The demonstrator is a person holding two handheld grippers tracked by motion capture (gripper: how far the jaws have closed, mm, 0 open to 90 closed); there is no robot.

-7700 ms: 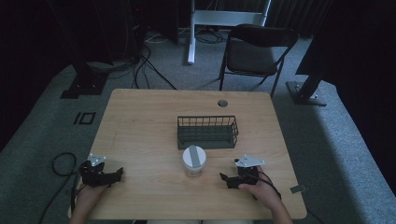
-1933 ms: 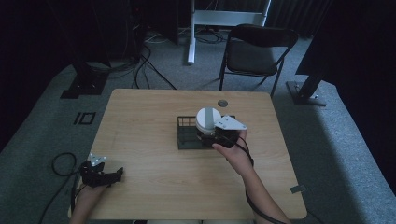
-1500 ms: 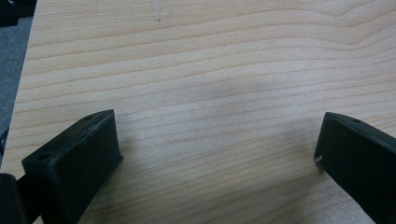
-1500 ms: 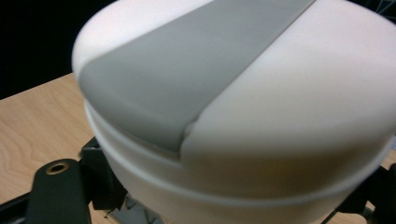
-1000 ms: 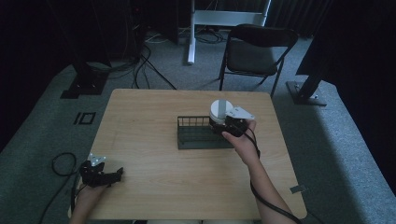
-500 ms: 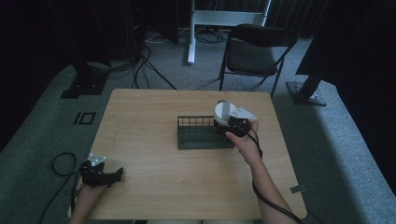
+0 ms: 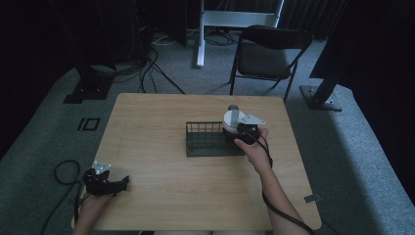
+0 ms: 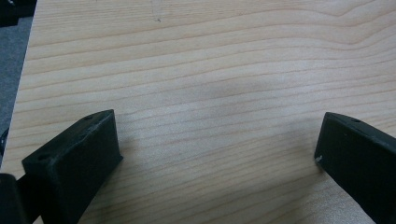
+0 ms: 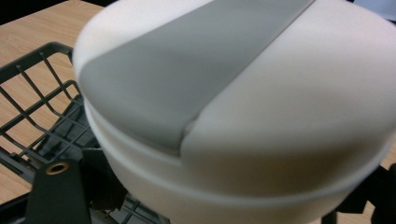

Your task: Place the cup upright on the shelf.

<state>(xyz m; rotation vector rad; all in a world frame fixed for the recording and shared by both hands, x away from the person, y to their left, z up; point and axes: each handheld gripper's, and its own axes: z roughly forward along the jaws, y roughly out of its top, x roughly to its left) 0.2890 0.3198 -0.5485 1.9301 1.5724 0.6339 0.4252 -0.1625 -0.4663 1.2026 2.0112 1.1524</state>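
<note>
Fingers of my right gripper are clamped on the white tub, holding it above the right end of the wire basket near the worktop's far right corner. My left gripper rests at the near left corner, fingers spread wide on nothing. I judge the lift done, with lowering and release left. Half a second ago the tub sat slightly further left.
</note>
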